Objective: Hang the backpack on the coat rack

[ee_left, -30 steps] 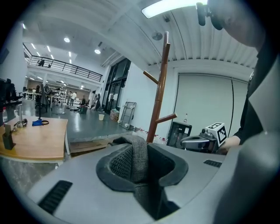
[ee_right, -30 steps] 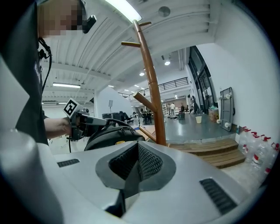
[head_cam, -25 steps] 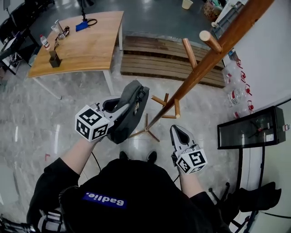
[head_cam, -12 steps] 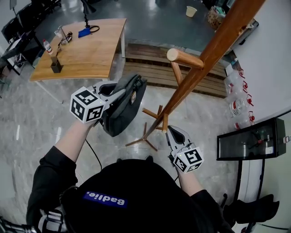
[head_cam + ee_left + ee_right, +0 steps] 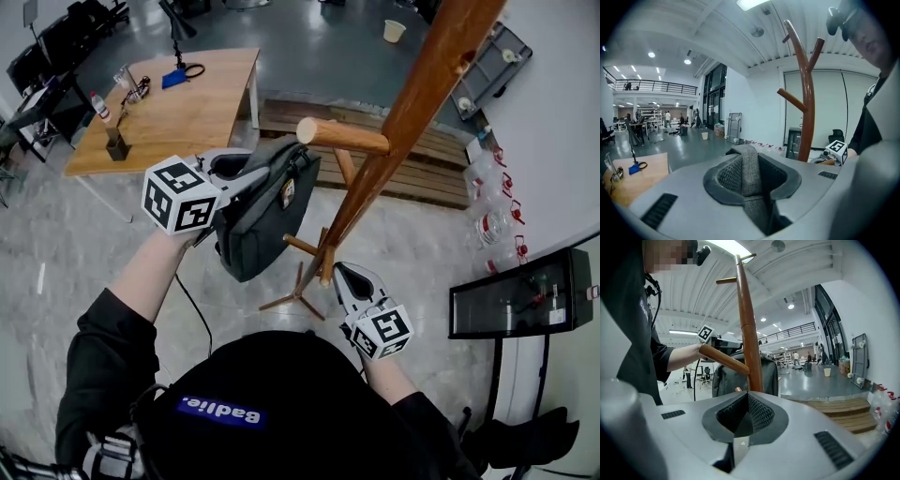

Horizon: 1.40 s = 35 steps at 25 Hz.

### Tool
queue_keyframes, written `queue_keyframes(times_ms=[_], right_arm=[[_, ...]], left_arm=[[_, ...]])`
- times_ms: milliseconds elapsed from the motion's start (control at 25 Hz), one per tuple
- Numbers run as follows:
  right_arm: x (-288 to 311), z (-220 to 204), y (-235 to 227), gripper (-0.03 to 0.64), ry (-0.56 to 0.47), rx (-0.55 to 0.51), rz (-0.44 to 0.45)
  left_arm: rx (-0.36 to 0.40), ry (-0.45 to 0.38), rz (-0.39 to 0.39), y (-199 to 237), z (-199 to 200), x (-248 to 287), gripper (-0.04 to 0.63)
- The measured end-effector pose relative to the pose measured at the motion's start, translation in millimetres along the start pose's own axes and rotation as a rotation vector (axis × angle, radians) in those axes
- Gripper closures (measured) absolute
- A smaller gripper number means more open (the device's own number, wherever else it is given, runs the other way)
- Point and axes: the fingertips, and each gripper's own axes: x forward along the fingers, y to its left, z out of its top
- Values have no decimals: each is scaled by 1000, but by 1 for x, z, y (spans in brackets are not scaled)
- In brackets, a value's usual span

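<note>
My left gripper is shut on the grey woven strap of the dark grey backpack, which hangs below it in the air. The bag's top sits just left of a peg that sticks out from the leaning brown coat rack pole. In the left gripper view the rack rises to the right of the jaws. My right gripper is lower, close to the rack's pole near its lower pegs, shut with nothing in it. In its own view the pole stands straight ahead, with the backpack behind it.
A wooden table with small items stands at the back left. A slatted wooden platform lies behind the rack. The rack's feet spread on the tiled floor. A black cabinet and water bottles stand at the right.
My left gripper has carried the backpack up and to the right, toward the rack's peg. The right gripper has shifted slightly toward the pole.
</note>
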Motion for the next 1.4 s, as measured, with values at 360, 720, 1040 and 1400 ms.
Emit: queue_keyframes(times_ms=[360,720,1040,1400], right_arm=[[-2,3,5,612,-4,-19,10],[-6,7,7,612,-8,-18,-8],[3,26,9,612,-29,-49,8],[13,27,6,612,-13,-64,14]], left_arm=[[90,-56,-35,-6,86,-4,493],[282,-21,-93,-20,132,1,494],[385,11,-159,-40,144,0,494],[476,49,-160,-59,146,-2,494]])
